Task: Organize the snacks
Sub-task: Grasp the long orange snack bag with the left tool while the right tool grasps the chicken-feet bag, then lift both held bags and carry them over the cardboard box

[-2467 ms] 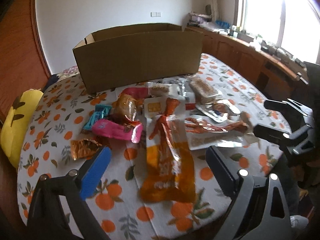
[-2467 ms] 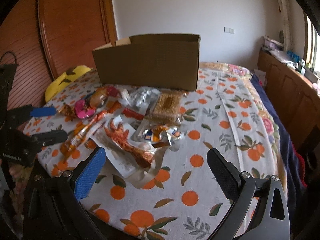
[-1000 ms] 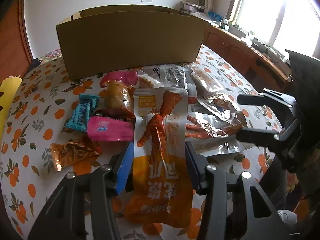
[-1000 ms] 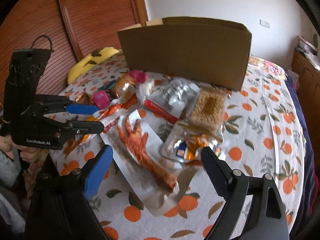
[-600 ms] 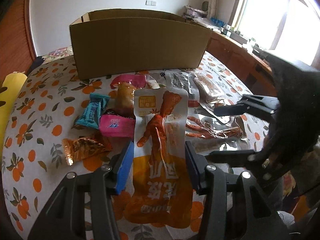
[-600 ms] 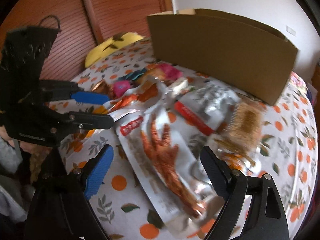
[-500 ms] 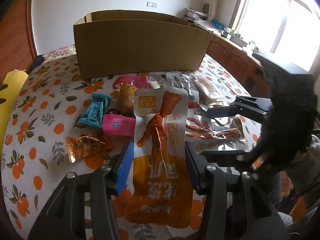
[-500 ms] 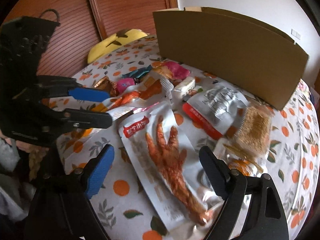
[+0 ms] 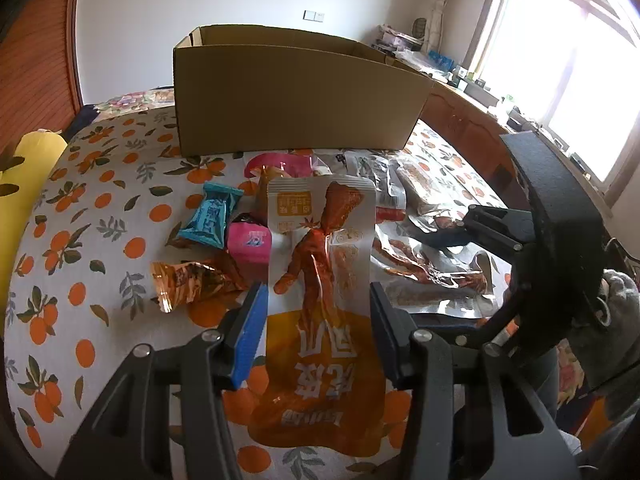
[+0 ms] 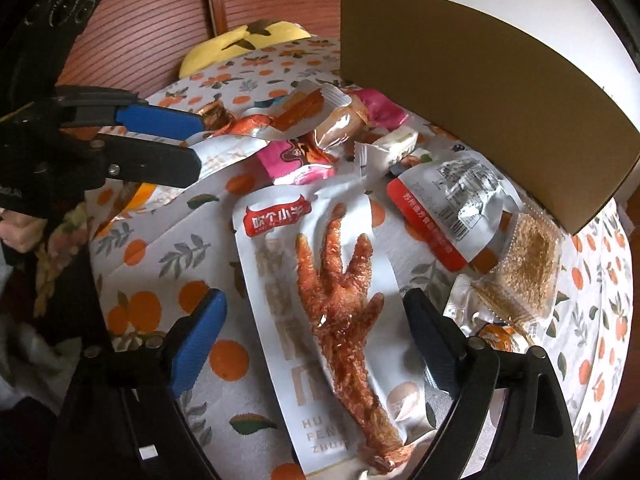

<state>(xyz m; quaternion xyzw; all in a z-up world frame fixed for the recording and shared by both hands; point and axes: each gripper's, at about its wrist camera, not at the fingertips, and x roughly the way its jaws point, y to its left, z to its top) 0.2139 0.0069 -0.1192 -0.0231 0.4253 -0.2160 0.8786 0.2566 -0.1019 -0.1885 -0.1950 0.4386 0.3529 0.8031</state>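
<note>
Our left claw pinches the orange chicken-foot pouch for boxing; our right claw, empty and opening, straddles the white chicken-foot pouch near the bed's front edge.

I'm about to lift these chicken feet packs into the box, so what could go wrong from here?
1. The left hand-held gripper pinches only the edges of the orange pouch; the slick pouch could slip out.
2. The right hand-held gripper, jaws opening, straddles the white chicken foot pack; its edge lies beside the red-striped pack, which may drag along.
</note>
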